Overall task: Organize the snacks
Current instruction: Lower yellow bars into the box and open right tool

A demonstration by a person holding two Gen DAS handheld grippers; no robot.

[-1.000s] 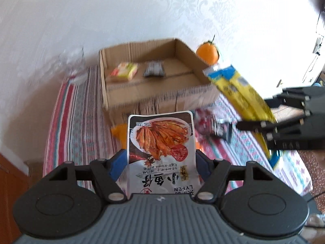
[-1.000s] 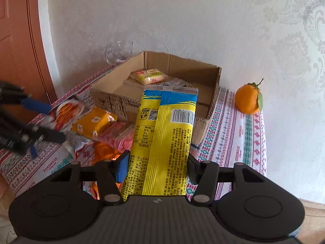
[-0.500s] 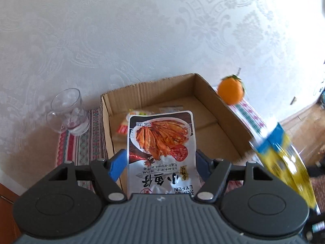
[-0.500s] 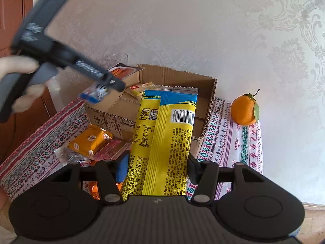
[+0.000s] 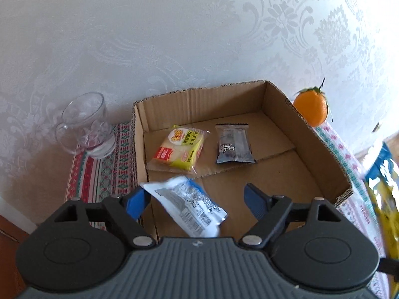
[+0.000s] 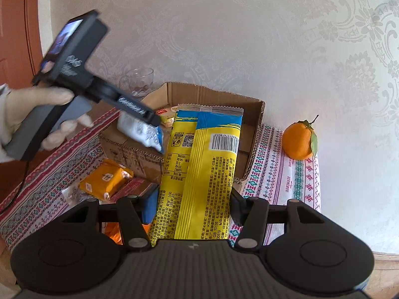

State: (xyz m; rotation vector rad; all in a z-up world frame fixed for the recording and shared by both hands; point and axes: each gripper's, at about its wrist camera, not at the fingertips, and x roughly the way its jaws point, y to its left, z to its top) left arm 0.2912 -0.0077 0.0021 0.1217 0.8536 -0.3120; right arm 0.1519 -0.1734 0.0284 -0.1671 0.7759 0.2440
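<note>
Left gripper (image 5: 197, 200) hangs over the cardboard box (image 5: 324, 154), jaws spread wide apart; the white-and-blue snack pouch (image 5: 184, 205) sits loose between them, tilted and blurred, apparently dropping toward the near-left corner of the box floor. It looks free of the right finger; I cannot tell whether it touches the left one. Right gripper (image 6: 192, 205) is clamped on the long yellow-and-blue packet (image 6: 199, 174), which stands upright in front of the box.

Inside the box: a yellow bread packet (image 5: 179, 147) and a dark wrapped snack (image 5: 234, 144), side by side near the back wall.

Risks, as judgement:
- Pouch is close to the box's near-left wall; it could catch on the rim and end up outside on the striped cloth (image 5: 99, 169).
- Long packet is held by one end only, so it may flop or strike the box's front wall on approach.
- Both grippers are working near the same opening; collision is possible if the left one is slow to clear.

View differences:
- Left wrist view shows the box interior and floor, plus the glass mug (image 5: 87, 127) left of the box; the yellow packet appears only as a blurred edge at far right.
- Right wrist view shows what the left cannot: snacks not yet boxed, an orange packet (image 6: 106, 178) and a red one (image 6: 136, 186) on the cloth in front of the box, and the gloved hand (image 6: 37, 119) holding the left gripper.
- Orange fruit (image 6: 299, 139) beside the box shows in both.
</note>
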